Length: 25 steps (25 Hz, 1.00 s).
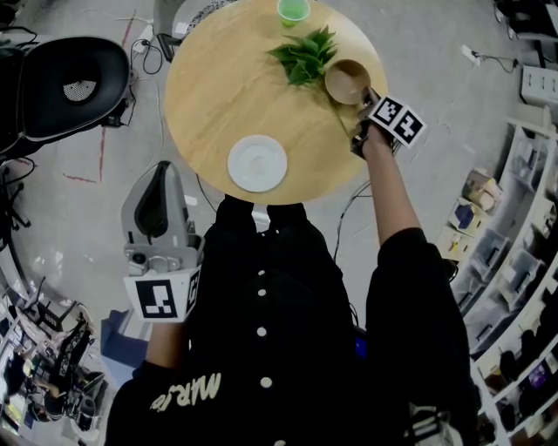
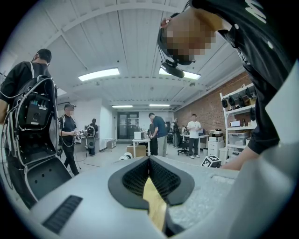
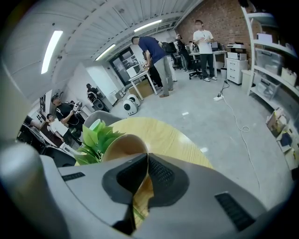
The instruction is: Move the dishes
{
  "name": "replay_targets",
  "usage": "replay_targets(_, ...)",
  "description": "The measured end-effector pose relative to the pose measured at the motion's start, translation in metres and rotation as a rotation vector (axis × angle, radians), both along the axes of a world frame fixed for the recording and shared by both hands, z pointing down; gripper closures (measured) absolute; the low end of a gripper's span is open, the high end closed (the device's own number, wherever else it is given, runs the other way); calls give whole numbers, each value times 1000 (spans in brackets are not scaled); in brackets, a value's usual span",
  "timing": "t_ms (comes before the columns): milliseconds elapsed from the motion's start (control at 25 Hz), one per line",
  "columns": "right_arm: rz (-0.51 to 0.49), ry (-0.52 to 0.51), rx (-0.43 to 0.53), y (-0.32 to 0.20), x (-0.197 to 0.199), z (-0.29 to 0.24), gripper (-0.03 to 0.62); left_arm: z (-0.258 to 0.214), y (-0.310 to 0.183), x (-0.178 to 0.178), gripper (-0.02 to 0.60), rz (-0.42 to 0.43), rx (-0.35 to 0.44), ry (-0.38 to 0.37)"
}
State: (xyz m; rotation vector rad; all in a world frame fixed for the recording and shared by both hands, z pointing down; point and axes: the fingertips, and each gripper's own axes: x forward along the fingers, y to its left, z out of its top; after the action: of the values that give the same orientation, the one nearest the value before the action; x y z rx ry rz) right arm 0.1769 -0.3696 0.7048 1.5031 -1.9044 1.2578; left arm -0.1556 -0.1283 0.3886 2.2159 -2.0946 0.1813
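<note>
Gripping: the right claw (image 3: 147, 158) is closed on the near wall of the bowl (image 1: 347, 81). The thin tan rim runs up between its two pads, pinched.
Left claw: the left claw (image 2: 149, 161) has its jaws pressed together with nothing in them. It hangs low at the person's side, off the table (image 1: 218, 96), pointing out into the room, probably parked there to be out of the way.
Bowl: directly ahead of the right claw, at the table's right edge. Whether it rests on the wood or is just lifted, I cannot tell.
Why this hold: the bowl sits at the edge nearest that arm, so a rim pinch from the edge side looks like the shortest reach.
Left of the right claw: a plant (image 1: 305, 54) lies against or just beside the bowl, its leaves crowding that side.
Beyond the plant: a cup (image 1: 293, 10) at the far edge.
Behind and left of the right claw: a plate (image 1: 257, 163) near the table's near edge, close to the person's body, untouched.
Open room: wide bare wood lies left of the plant and between the plant and plate. To the claw's right, the table ends at once and drops to the floor.
Risk: a thin pinch may let the bowl tip, and dragging it left would catch the leaves. Lifting first looks safer.
</note>
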Motion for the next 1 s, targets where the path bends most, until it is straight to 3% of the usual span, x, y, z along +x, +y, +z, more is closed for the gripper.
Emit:
replay_targets(280,-5,10,45,-1,7,-22,582,-11,4,3,578,1,24,-5)
replay_targets(520,-120,27,80,22,0,-56,582,-27,7,6,578,3,52,-15)
replay_targets(1000,-242,27,5,106,-6,-55,582,-51,3,13,578,28,119,-22)
